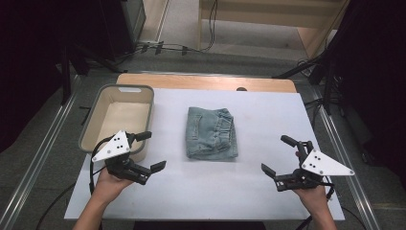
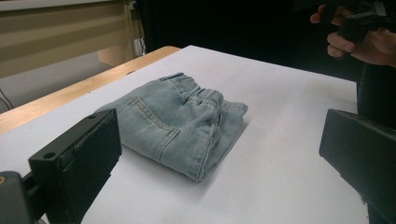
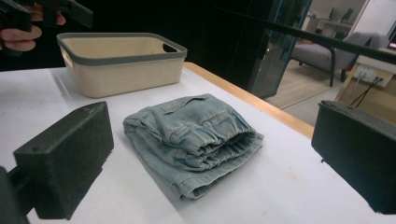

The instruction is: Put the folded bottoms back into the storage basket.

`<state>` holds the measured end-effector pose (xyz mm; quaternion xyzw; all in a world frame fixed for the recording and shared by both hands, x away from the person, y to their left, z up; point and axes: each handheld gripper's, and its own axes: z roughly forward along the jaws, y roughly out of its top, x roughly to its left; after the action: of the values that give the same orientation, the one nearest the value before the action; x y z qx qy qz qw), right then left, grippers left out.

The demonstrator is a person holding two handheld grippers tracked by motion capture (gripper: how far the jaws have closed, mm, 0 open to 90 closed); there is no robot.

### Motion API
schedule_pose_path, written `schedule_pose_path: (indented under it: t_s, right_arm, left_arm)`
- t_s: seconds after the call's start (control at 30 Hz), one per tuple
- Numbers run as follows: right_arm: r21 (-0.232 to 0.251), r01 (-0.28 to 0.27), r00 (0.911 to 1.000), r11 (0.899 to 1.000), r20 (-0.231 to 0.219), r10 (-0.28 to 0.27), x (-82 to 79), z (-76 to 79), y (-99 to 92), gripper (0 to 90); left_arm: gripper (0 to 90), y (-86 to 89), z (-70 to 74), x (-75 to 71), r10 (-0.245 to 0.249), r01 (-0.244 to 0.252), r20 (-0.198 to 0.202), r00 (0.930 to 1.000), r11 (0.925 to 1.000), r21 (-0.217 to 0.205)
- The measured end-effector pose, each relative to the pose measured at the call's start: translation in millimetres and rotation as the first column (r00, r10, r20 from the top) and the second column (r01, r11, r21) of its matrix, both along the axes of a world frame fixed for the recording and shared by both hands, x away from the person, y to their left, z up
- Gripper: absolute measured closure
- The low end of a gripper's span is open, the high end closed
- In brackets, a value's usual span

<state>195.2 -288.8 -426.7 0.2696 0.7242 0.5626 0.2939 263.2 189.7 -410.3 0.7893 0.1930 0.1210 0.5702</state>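
A folded pair of light blue jeans [image 1: 211, 132] lies in the middle of the white table [image 1: 215, 191]. My left gripper [image 1: 153, 151] hovers to the left of the jeans, in front of the basket, open and holding nothing. At the right, my right gripper [image 1: 276, 154] is also open and holding nothing, its jaws pointing toward the jeans. In the left gripper view the jeans [image 2: 180, 123] lie ahead between the wide black jaws, apart from them. The right gripper view has the jeans [image 3: 196, 140] ahead with the elastic waistband facing me.
A beige basket with a grey rim [image 1: 125, 86] stands hollow at the table's back left, and it appears behind the jeans as the basket [image 3: 116, 74]. A wooden edge [image 1: 206, 81] runs along the far side. Metal rails and dark stands flank the table.
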Motion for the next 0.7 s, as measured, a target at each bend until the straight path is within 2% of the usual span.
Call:
schedule_pose_path:
  t_s: [0.1,0.2,0.37,0.47,0.53,0.7]
  right_arm:
    - [0.01,-0.001,0.9995,1.0,-0.03,0.001,1.9,-1.7,-0.1,0.0]
    - [0.001,0.003,0.9961,1.0,-0.088,-0.003,3.8,-4.2,0.4,0.0]
    - [-0.017,0.042,0.9925,0.999,-0.114,-0.043,6.6,-7.0,1.3,0.0]
    - [-0.026,0.04,0.9904,0.999,-0.131,-0.043,8.8,-8.4,2.3,0.0]
    - [-0.047,0.024,0.9899,0.999,-0.138,-0.03,10.1,-9.4,4.1,0.0]
    - [-0.083,0.027,0.9886,0.996,-0.146,-0.039,13.2,-11.4,10.1,0.0]
  left_arm:
    - [0.0,0.2,-0.8,0.6,0.005,-0.005,-0.005,1.0,1.0,-0.003]
    - [0.0,-0.1,-2.2,1.4,0.0,0.0,-0.009,1.0,1.0,-0.005]
    - [0.0,0.2,-1.8,1.5,-0.004,0.004,-0.012,0.9999,1.0,-0.006]
    - [0.0,1.5,-1.0,1.6,-0.002,0.002,-0.01,1.0,1.0,-0.006]
    - [0.0,1.8,-1.0,1.6,-0.001,0.001,-0.01,1.0,1.0,-0.008]
    - [0.0,3.2,0.4,1.1,0.002,-0.002,-0.007,1.0,0.9999,-0.011]
